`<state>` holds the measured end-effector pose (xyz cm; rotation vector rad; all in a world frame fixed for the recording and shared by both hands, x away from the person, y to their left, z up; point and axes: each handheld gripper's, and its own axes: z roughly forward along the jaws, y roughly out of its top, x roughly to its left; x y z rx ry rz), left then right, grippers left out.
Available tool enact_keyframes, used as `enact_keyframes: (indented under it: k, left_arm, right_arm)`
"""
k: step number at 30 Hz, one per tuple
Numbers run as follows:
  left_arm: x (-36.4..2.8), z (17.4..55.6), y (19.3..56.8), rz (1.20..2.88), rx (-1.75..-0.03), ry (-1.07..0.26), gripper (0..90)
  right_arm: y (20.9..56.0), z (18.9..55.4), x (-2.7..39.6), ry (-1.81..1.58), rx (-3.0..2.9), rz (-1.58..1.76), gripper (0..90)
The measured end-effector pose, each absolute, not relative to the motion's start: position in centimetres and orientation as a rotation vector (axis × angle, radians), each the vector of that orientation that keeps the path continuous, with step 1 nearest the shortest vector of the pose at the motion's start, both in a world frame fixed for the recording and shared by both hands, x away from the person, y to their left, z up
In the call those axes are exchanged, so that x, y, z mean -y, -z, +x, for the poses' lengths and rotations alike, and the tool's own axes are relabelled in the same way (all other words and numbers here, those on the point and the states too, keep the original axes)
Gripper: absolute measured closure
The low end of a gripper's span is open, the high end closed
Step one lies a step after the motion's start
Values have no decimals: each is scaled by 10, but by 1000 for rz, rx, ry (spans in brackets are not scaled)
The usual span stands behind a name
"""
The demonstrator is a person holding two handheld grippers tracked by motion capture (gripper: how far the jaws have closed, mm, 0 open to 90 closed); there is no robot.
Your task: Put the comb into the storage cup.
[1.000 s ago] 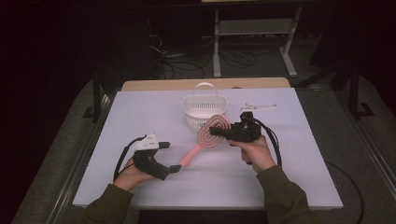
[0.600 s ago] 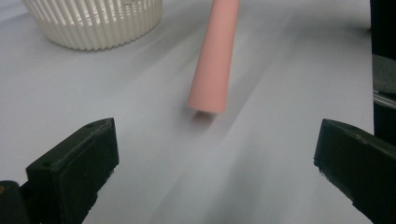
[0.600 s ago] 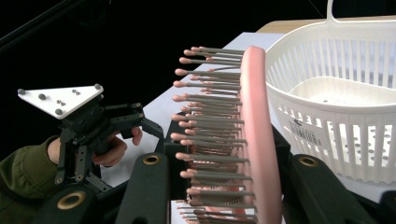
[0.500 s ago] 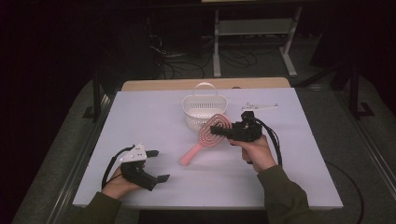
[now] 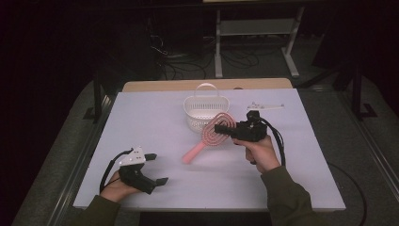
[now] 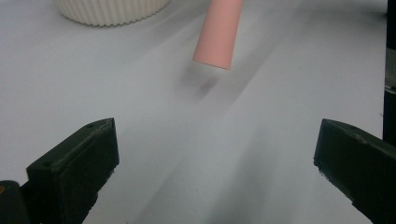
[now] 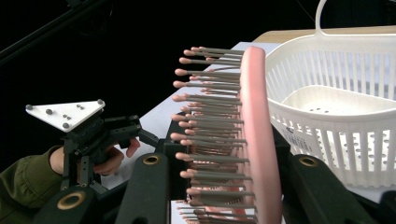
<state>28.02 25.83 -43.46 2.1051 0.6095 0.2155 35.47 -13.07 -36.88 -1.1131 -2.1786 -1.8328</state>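
Observation:
A pink hairbrush (image 5: 207, 141) hangs tilted over the white table (image 5: 301, 179), its handle end low at the centre. My right gripper (image 5: 222, 128) is shut on the brush head; in the right gripper view the bristled head (image 7: 254, 140) stands between the jaws of this gripper (image 7: 229, 179). Just behind the brush sits a white slatted basket (image 5: 202, 110), which looks empty in the right gripper view (image 7: 345, 116). My left gripper (image 5: 159, 168) is open near the table's front left, apart from the brush. Ahead of its wide jaws (image 6: 217, 140) floats the pink handle end (image 6: 217, 37).
A small white part (image 5: 266, 106) lies at the back right of the table. A wooden strip (image 5: 207, 84) borders the far edge. A metal stand (image 5: 254, 28) and cables sit on the dark floor beyond. The other hand's gripper (image 7: 88, 130) appears far off in the right gripper view.
The left gripper has drawn back from the handle end, leftward and toward the near edge. The right gripper and the brush have stayed put.

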Motion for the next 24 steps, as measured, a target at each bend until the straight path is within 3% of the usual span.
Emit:
enact_keyframes:
  k: [24]
  left_arm:
    - [-258, 281, 437, 2110, -610, -215, 3]
  right_arm:
    - [352, 363, 140, 1883, 2183, -1136, 634]
